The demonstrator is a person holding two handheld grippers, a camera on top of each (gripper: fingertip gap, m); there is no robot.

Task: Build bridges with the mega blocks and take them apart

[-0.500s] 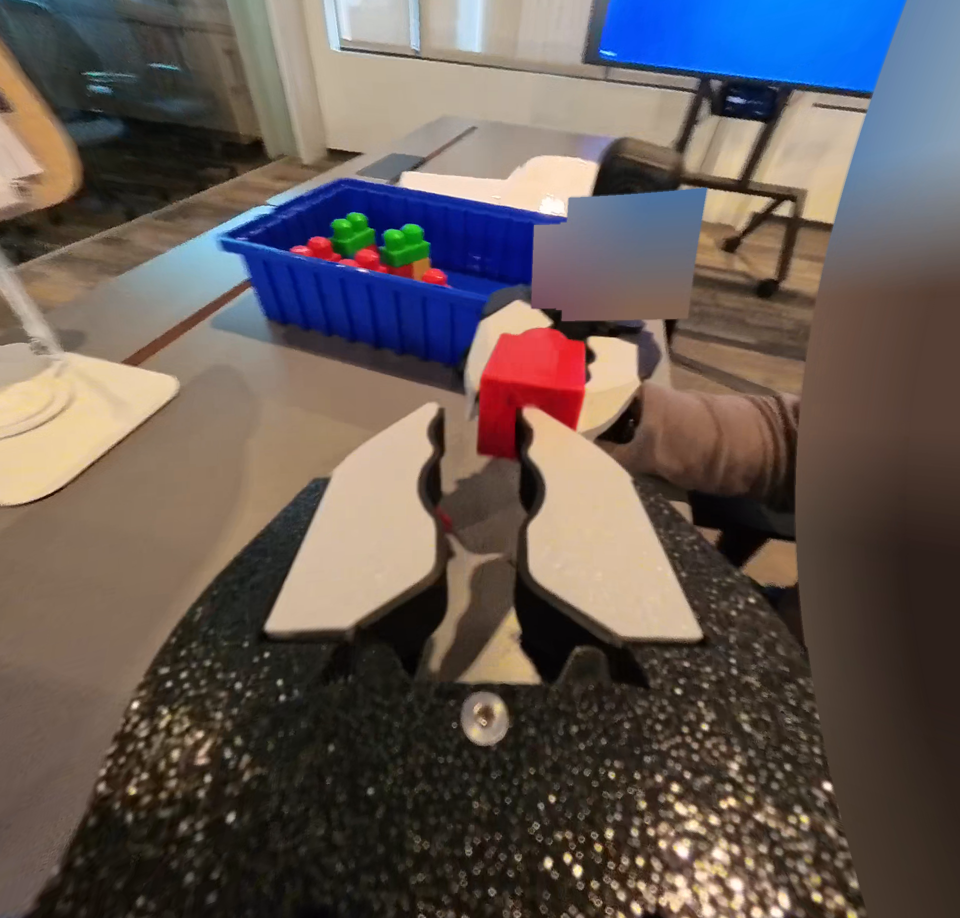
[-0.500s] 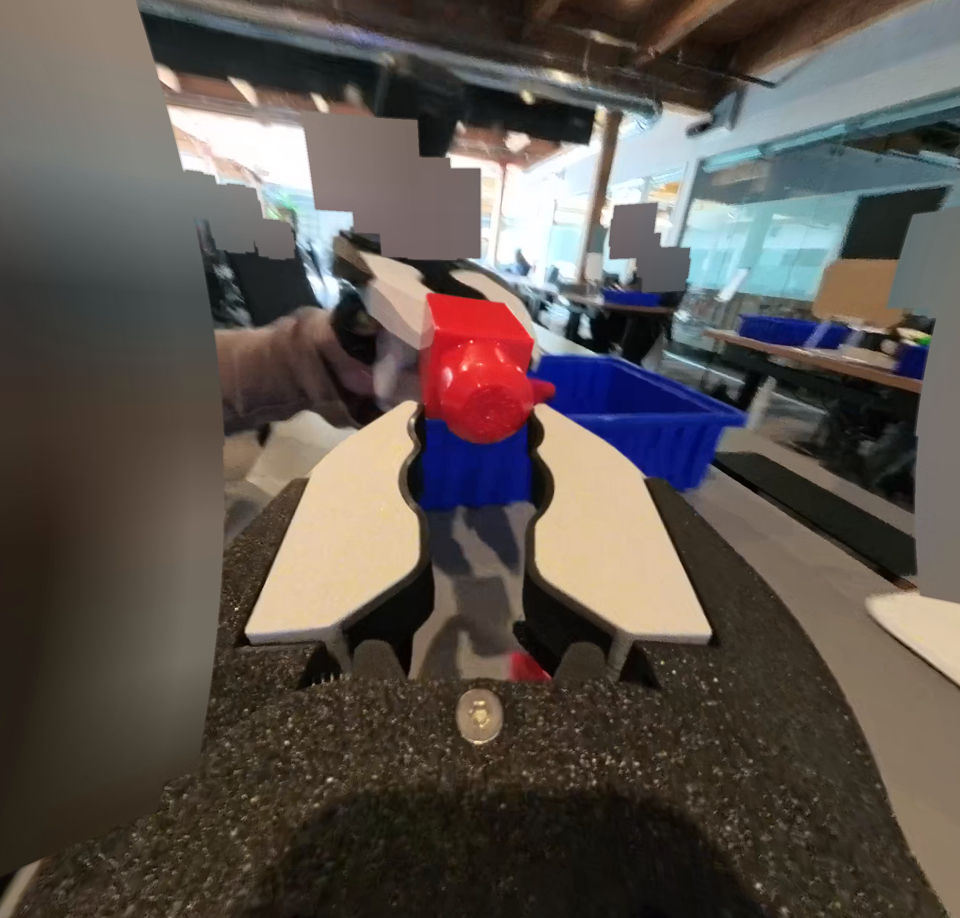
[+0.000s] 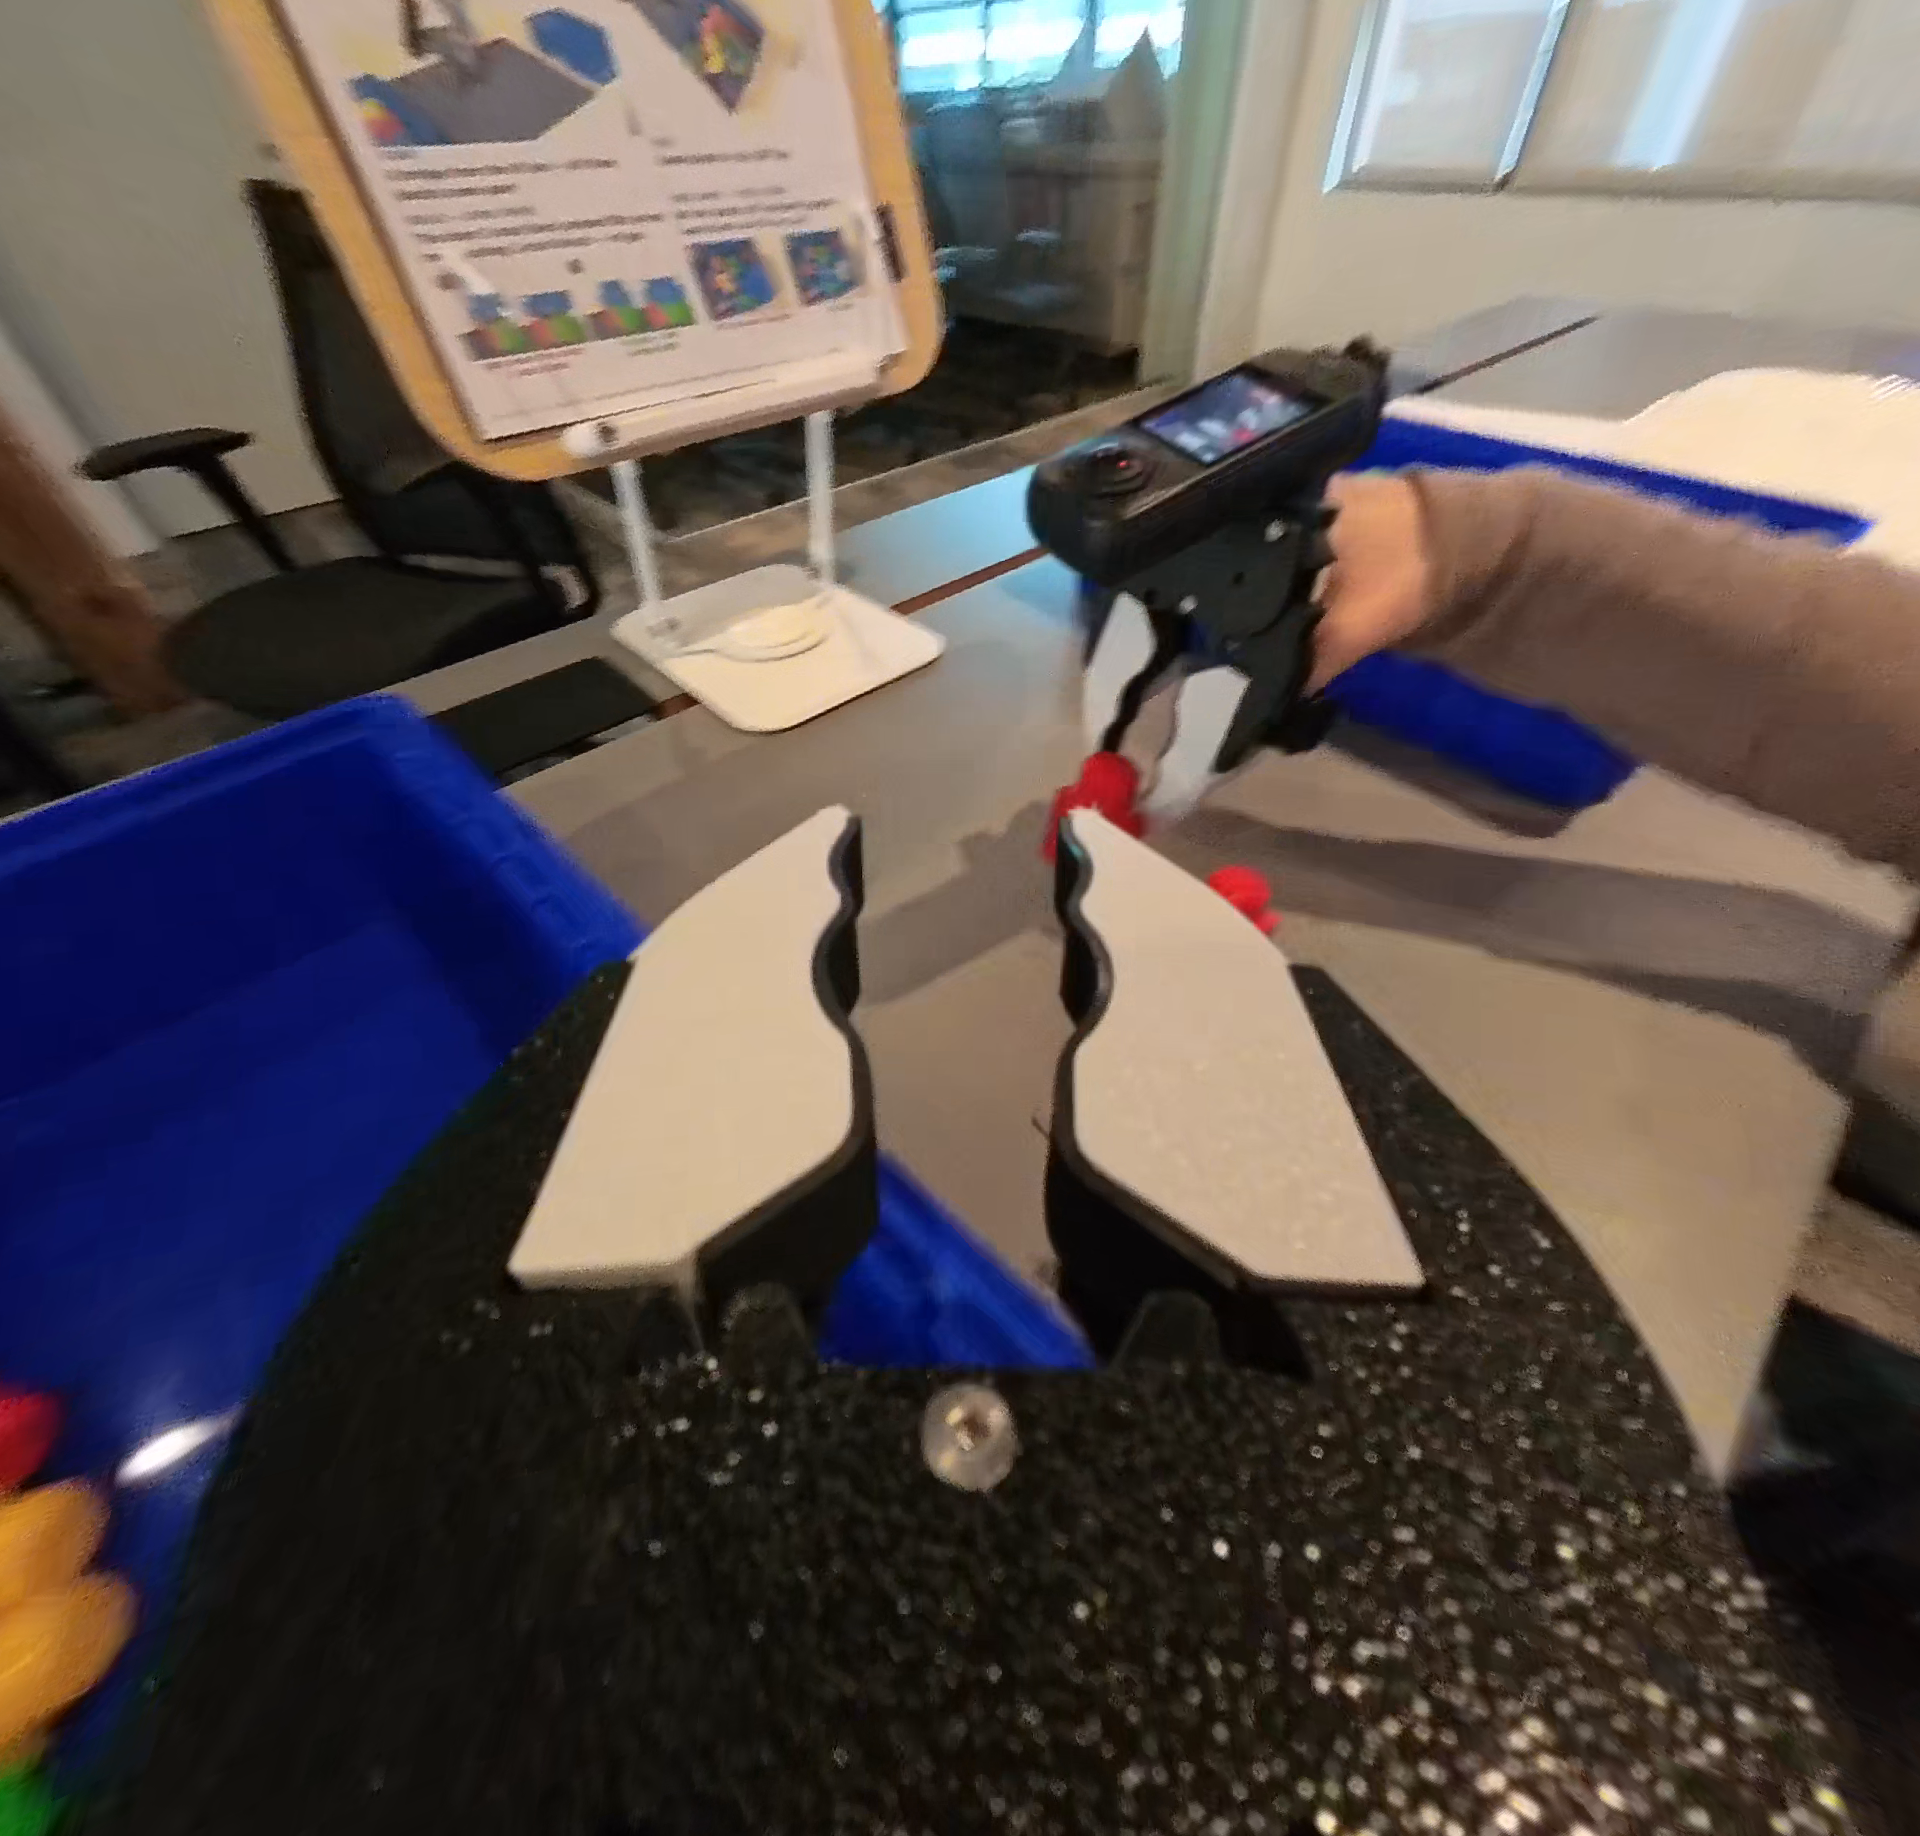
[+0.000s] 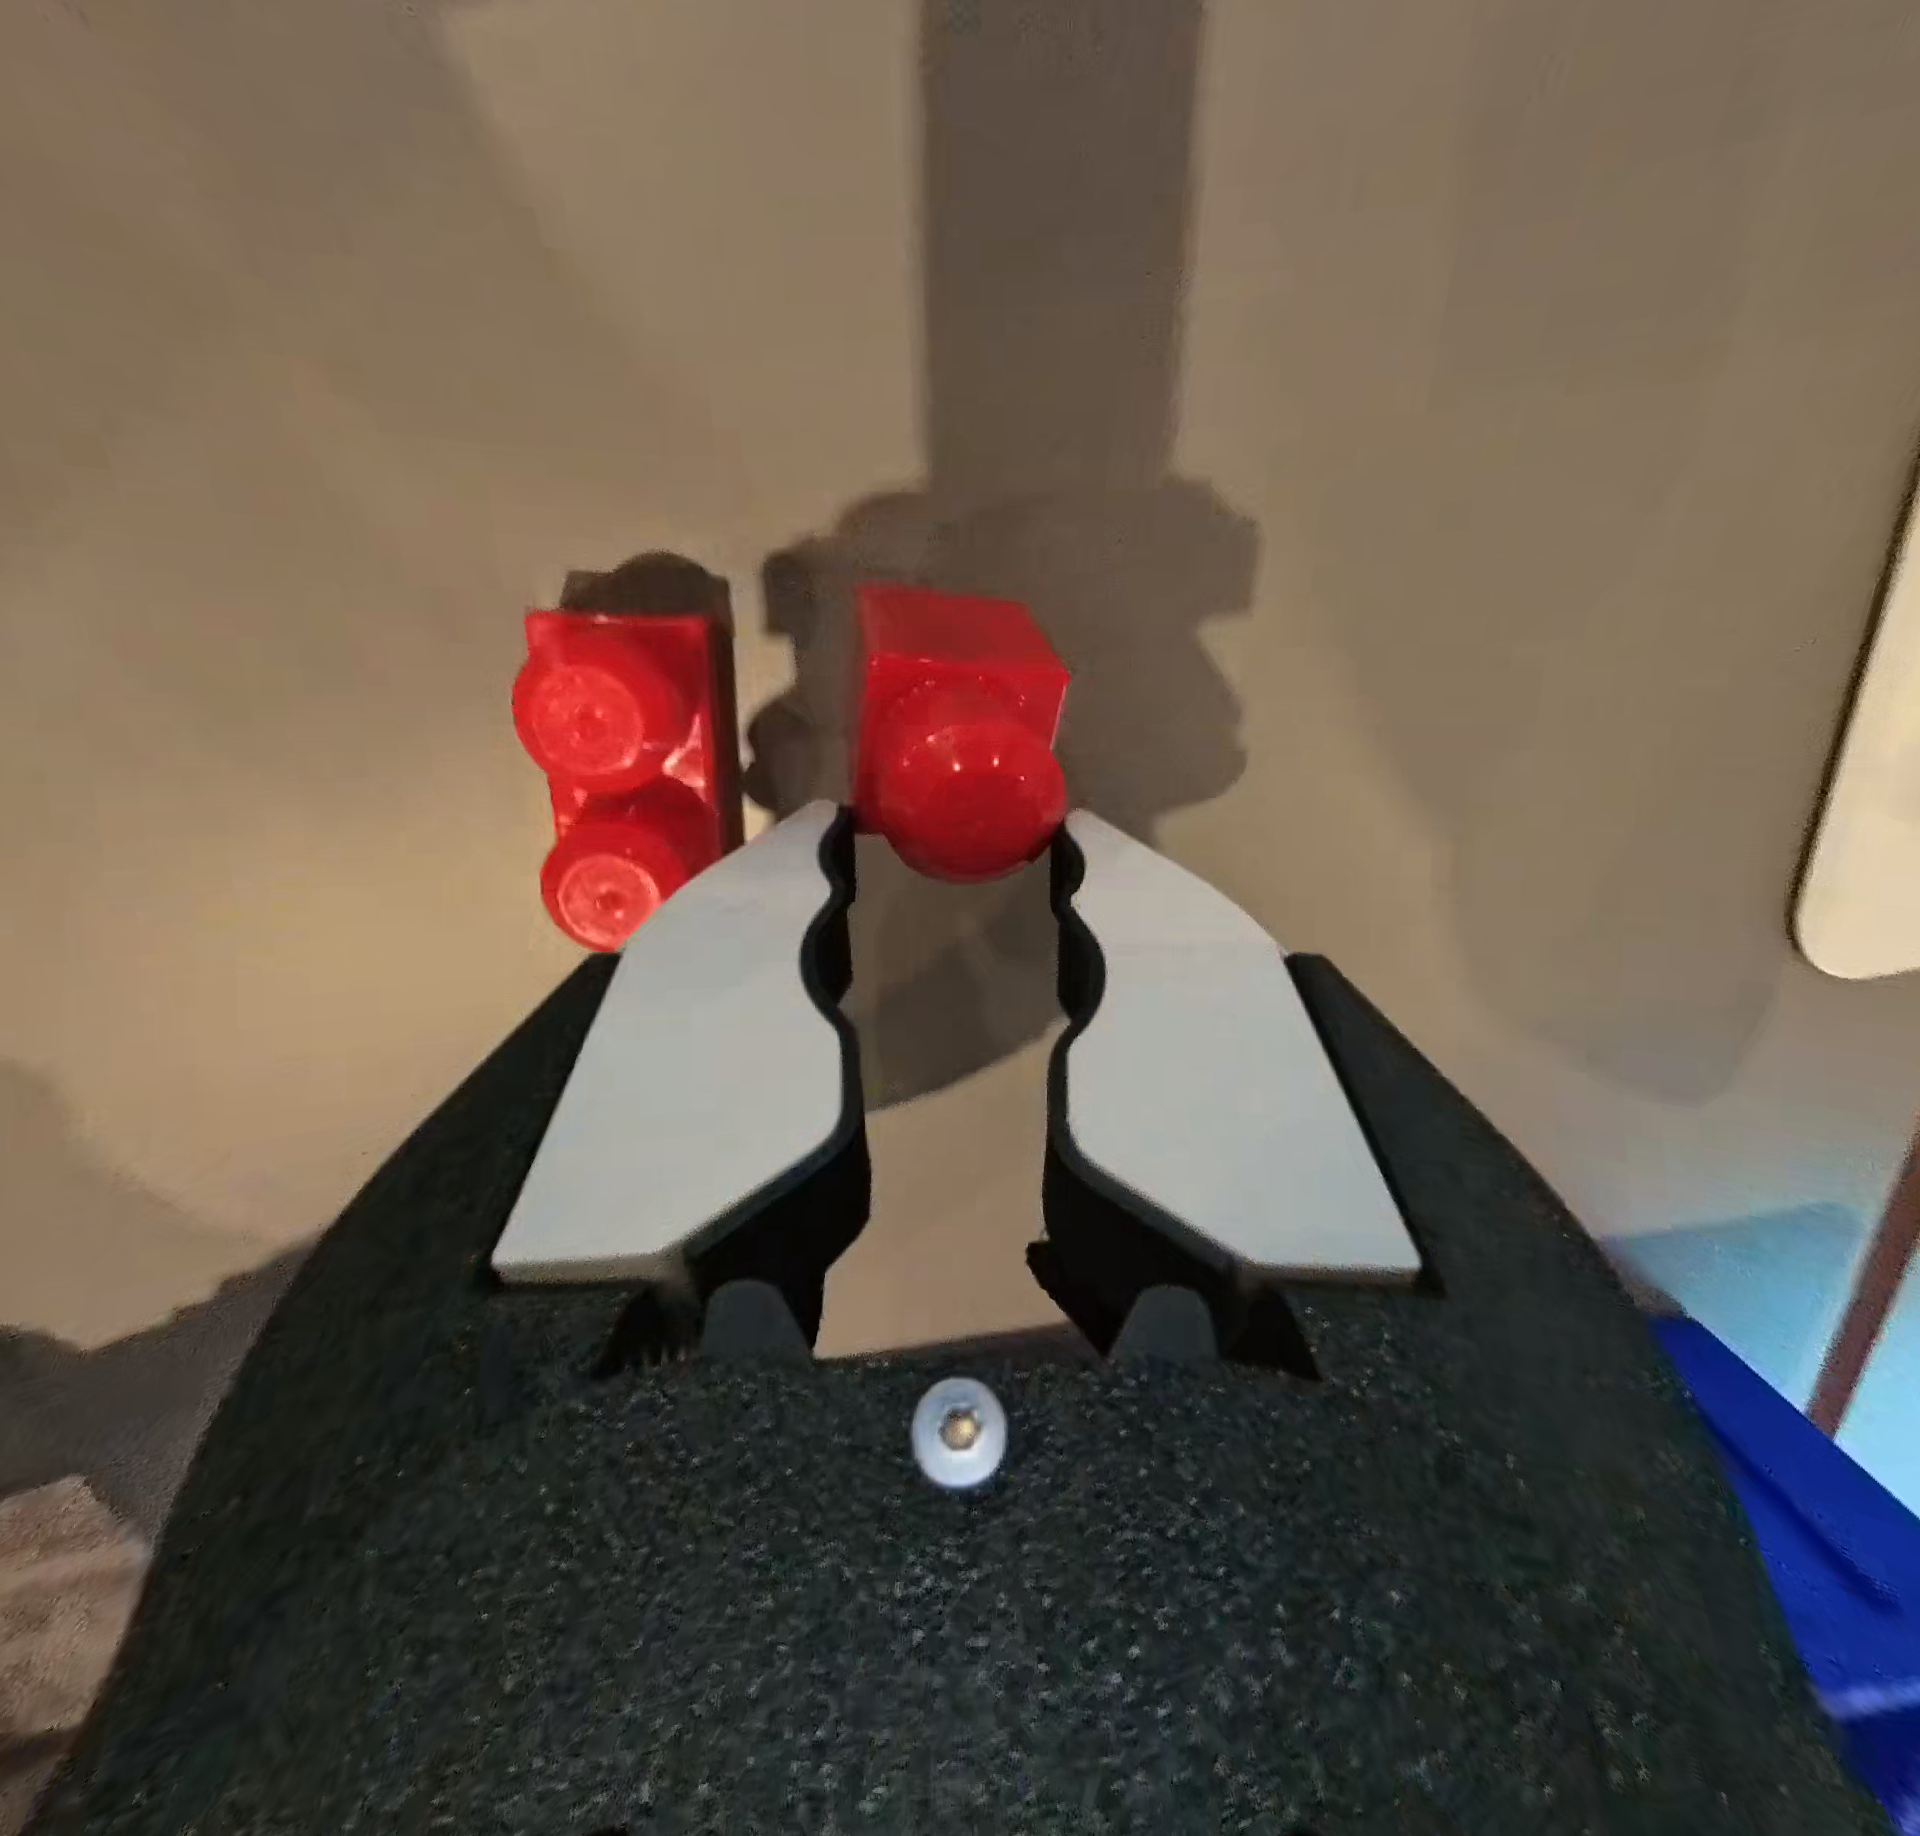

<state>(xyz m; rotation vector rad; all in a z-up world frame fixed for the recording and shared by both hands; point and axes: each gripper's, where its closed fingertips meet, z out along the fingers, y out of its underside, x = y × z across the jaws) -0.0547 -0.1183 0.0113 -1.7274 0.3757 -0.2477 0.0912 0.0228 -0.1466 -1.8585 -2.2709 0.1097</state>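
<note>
Right tongs: jaws apart, tips either side of the single-stud red block on the table. Whether the pads touch it, I can't tell; it looks like a release, not a grip. Half a second back this block was up in the air, clamped between both tongs. Now it sits on the table just right of a two-stud red block, a narrow gap between them. Likely two piers set down for a bridge, or a piece just pulled off; either way a span block is wanted next.

Left tongs: jaws apart, empty. They have swung away from the red block and now hover at the edge of the near blue bin, where yellow and red blocks lie in the corner.

Pose: right hand reaches in over the table, tool pitched steeply down onto the red block. A second bin is behind it.
</note>
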